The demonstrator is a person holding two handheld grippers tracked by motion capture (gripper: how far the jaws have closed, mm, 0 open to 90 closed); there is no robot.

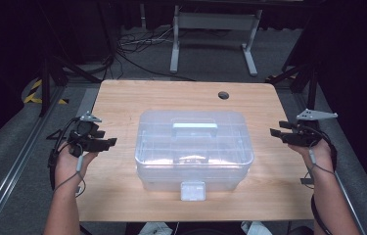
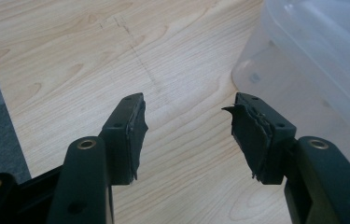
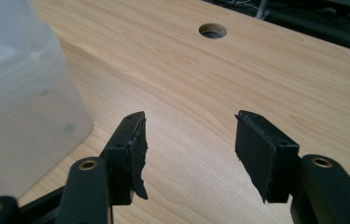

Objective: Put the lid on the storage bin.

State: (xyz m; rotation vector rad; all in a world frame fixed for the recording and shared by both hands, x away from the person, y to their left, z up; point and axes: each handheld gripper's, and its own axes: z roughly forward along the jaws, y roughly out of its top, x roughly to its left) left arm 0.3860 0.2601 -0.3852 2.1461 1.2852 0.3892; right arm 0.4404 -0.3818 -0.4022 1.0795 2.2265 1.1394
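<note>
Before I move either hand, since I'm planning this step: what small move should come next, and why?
Probably bring the right gripper inward to the clear box. Both it and the left gripper are open, apart from the box, whose front latch looks shut.

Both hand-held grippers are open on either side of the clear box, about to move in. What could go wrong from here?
The clear box has smooth, rounded walls, so the left hand-held gripper and right hand-held gripper may slip off. The front latch looks closed, so pulling the lid by its handle could drag the box toward the table edge.
</note>
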